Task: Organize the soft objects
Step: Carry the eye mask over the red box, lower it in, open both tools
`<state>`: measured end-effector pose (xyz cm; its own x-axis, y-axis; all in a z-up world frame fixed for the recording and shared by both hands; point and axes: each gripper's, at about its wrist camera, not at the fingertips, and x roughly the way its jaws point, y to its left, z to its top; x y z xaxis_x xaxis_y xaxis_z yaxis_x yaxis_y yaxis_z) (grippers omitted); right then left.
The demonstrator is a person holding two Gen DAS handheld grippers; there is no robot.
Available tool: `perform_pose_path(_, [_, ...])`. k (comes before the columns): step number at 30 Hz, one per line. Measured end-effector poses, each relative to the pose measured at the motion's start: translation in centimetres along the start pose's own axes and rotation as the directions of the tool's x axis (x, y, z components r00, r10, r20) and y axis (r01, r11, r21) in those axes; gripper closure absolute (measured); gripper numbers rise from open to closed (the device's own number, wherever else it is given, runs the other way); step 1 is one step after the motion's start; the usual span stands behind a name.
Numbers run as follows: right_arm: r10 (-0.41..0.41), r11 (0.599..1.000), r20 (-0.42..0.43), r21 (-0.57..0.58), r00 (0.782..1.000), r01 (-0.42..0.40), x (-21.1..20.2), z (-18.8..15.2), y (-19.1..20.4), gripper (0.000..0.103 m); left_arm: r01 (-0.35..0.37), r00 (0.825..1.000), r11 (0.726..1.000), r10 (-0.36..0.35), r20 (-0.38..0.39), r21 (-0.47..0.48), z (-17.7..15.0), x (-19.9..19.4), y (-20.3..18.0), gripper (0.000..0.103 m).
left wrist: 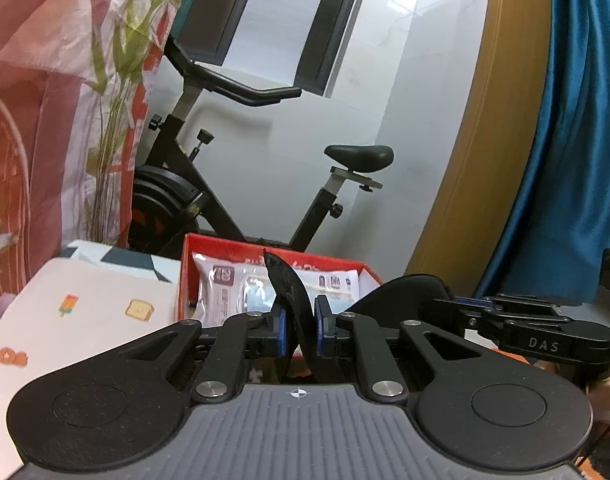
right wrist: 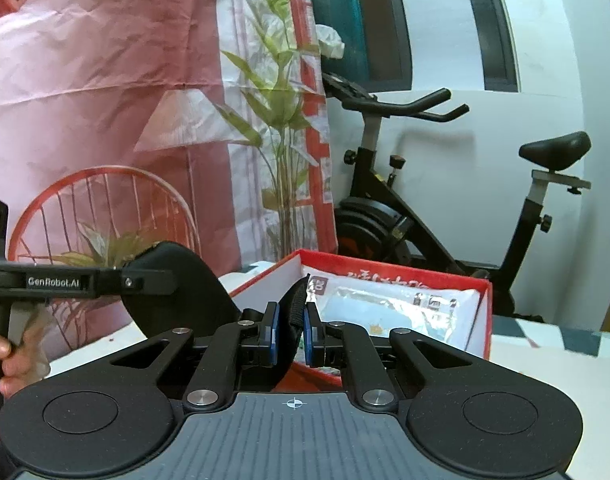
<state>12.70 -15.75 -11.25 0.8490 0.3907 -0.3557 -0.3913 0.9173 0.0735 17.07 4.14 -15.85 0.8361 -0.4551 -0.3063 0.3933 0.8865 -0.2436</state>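
Note:
A black soft padded piece [left wrist: 287,284], shaped like an eye mask, hangs between my two grippers above the table. My left gripper [left wrist: 300,320] is shut on one narrow end of it. Its rounded lobe [left wrist: 405,292] runs right to my right gripper [left wrist: 453,304]. In the right wrist view my right gripper [right wrist: 292,324] is shut on the black strap end [right wrist: 295,304], and the lobe [right wrist: 185,280] reaches left to my left gripper [right wrist: 161,280]. Beyond both stands an open red box [left wrist: 187,272] [right wrist: 487,320] holding a white wipes pack [left wrist: 225,284] [right wrist: 385,304].
A white tablecloth with small cartoon prints [left wrist: 97,312] lies under the box. Behind it stand a black exercise bike [left wrist: 225,184], a pink printed curtain [right wrist: 105,80] and a blue drape [left wrist: 565,160]. A hand [right wrist: 9,356] grips the left tool's handle.

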Motion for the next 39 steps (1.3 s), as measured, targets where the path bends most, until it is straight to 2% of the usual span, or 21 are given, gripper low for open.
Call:
perform_pose_path(6, [-0.046, 0.996, 0.008, -0.075, 0.999, 0.047, 1.7, 2.1, -1.5, 0.092, -0.025, 0.999, 0.997, 0.023, 0.025, 0.072, 2.1, 2.5, -0.7, 0.090])
perform_pose_path(12, [-0.136, 0.986, -0.009, -0.103, 0.991, 0.134, 6.2, 4.6, -4.7, 0.092, -0.059, 0.998, 0.987, 0.058, 0.012, 0.151, 4.9, 7.3, -1.5, 0.090])
perform_pose_path(16, [-0.170, 0.980, -0.081, -0.114, 0.982, 0.160, 9.2, 3.9, -6.2, 0.092, -0.070, 0.994, 0.984, 0.083, -0.073, 0.161, 4.9, 11.0, -1.0, 0.090])
perform_pose_path(19, [-0.182, 0.979, -0.130, -0.116, 0.975, 0.167, 10.7, 2.6, -7.0, 0.092, -0.074, 0.985, 0.980, 0.102, -0.143, 0.183, 3.9, 13.3, -0.6, 0.090])
perform_pose_path(25, [-0.185, 0.981, -0.244, -0.108, 0.952, 0.162, 13.1, -0.6, -7.7, 0.092, -0.057, 0.949, 0.989, 0.097, -0.301, 0.139, 1.7, 15.8, 1.4, 0.090])
perform_pose_path(34, [-0.207, 0.978, -0.289, -0.064, 0.935, 0.197, 13.9, -2.1, -9.0, 0.092, -0.085, 0.927, 0.987, 0.129, -0.351, 0.138, 1.0, 16.6, 3.4, 0.090])
perform_pose_path(36, [-0.220, 0.976, -0.295, -0.070, 0.930, 0.208, 13.8, -2.1, -9.2, 0.092, -0.089, 0.925, 0.985, 0.137, -0.355, 0.148, 1.0, 16.9, 3.4, 0.085])
perform_pose_path(38, [-0.233, 0.972, -0.301, -0.073, 0.925, 0.221, 13.8, -2.2, -9.2, 0.092, -0.084, 0.932, 0.983, 0.136, -0.337, 0.165, 1.3, 16.8, 3.1, 0.072])
perform_pose_path(39, [-0.237, 0.972, -0.302, -0.071, 0.924, 0.226, 13.7, -2.2, -9.2, 0.092, -0.080, 0.938, 0.981, 0.134, -0.321, 0.176, 1.6, 16.6, 2.9, 0.069])
